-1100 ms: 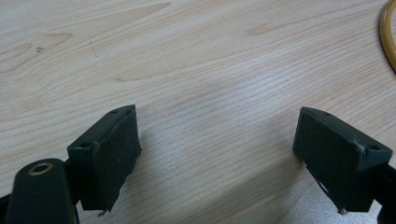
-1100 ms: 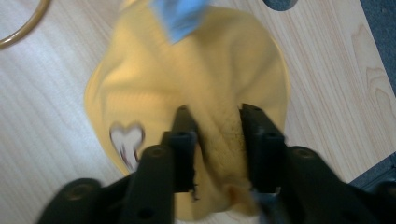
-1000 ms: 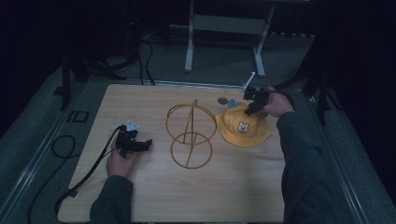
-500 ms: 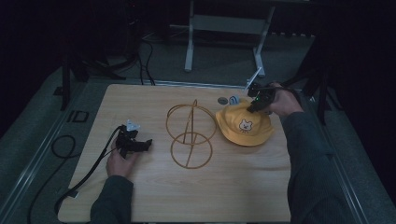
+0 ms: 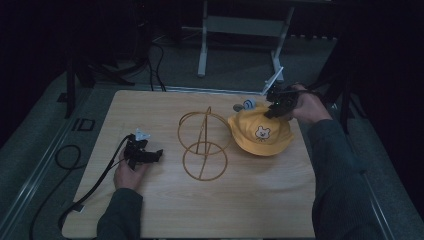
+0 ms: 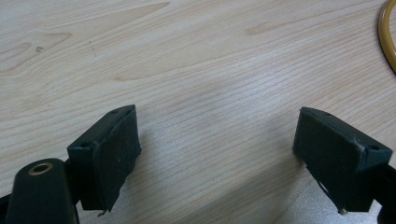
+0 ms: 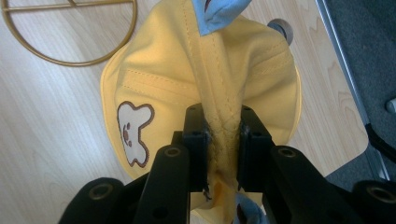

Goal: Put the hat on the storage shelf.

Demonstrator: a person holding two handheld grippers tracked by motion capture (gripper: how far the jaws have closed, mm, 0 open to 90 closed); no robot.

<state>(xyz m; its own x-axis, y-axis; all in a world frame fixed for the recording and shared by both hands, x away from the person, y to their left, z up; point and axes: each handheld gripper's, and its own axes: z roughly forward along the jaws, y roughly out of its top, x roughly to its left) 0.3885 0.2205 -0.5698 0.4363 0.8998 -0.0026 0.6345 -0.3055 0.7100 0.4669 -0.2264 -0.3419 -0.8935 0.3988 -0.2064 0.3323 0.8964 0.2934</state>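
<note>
The yellow bucket hat lies on the wooden surface just to the right of the gold wire hat stand, its near brim close to the stand's upper ring and its bear face patch turned toward the person. In the right gripper view the hat is drawn up into a ridge: a stitched fold of its yellow cloth runs straight between the two black jaws, which are clenched on it from either side, and the bear patch sits on the slope to the left of that fold. A light blue piece of cloth hangs at the top of the ridge, and the stand's round base ring lies on the wood beyond the hat's left edge. The right tongs grip the hat at its far right side, on the side away from the stand, with the right hand behind them. A small grey and blue piece rests at the hat's far edge, between the stand and the right tongs. The left tongs rest well apart from the stand on its left, held by the left hand; in the left gripper view their jaws stand wide apart, released, with bare wood between them and a sliver of the stand's ring at the right edge.
</note>
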